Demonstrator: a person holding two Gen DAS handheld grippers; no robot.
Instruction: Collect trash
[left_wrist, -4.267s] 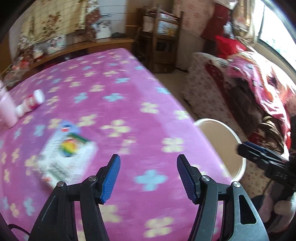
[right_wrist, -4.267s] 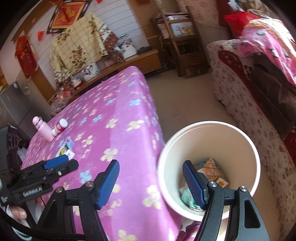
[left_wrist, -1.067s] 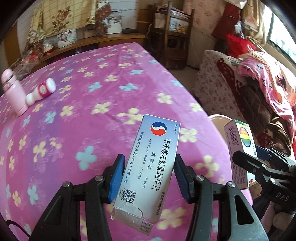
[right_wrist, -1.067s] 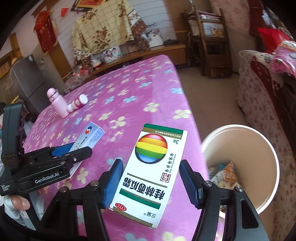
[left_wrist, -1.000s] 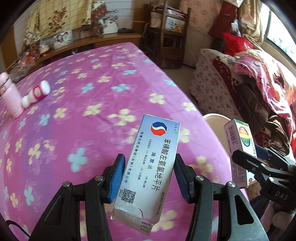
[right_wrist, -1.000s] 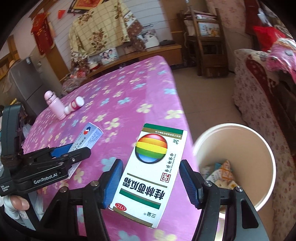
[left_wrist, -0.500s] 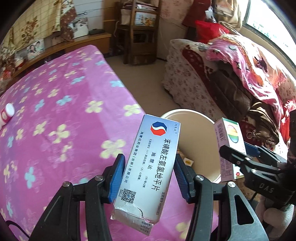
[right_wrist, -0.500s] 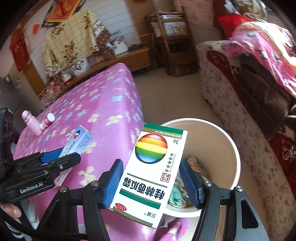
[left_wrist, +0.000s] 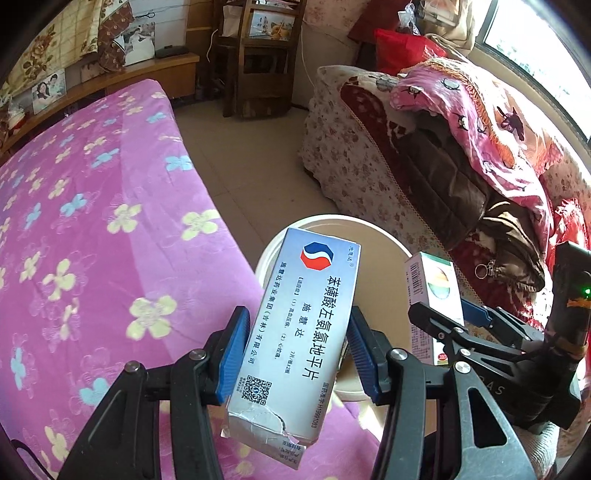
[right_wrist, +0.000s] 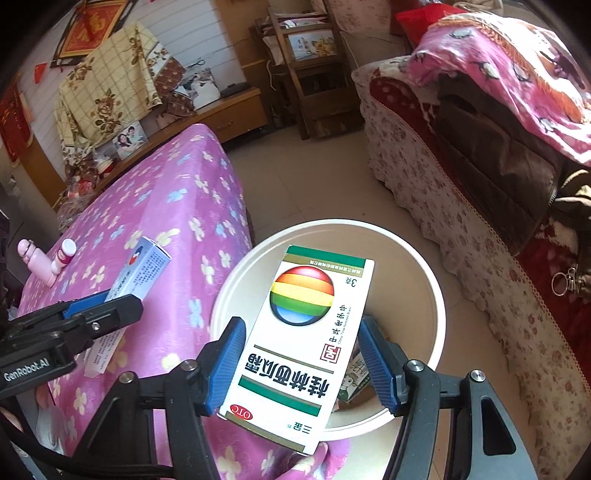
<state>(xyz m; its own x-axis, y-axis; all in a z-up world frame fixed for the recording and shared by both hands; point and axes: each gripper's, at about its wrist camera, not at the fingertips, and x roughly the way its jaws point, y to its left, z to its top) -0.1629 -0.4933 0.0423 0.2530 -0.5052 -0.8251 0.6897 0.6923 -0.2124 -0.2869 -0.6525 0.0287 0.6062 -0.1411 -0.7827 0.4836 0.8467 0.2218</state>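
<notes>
Two flat cardboard medicine boxes are being carried toward a round cream bin (right_wrist: 417, 258) that stands on the tiled floor just beside a bench covered in a pink flowered cloth (left_wrist: 92, 229). The left tool (left_wrist: 295, 350) is clamped on a pale blue box (left_wrist: 295, 332), its blue pads pressed against the two long narrow edges about halfway along; the near end of this box is torn and crumpled. The right tool (right_wrist: 301, 365) is clamped on a white box (right_wrist: 306, 339) printed with a rainbow ball, gripped the same way across its long edges, and it is held above the bin's open mouth, where other wrappers are seen at the bottom. Both boxes are judged to be light, probably empty, and thin-walled, so they could be crushed by a hard squeeze, while the glossy faces may be slippery. A hold across the narrow edges near the middle is judged the safest, as the torn end would give way. A pink bottle (right_wrist: 35, 260) is left lying farther back on the bench.
</notes>
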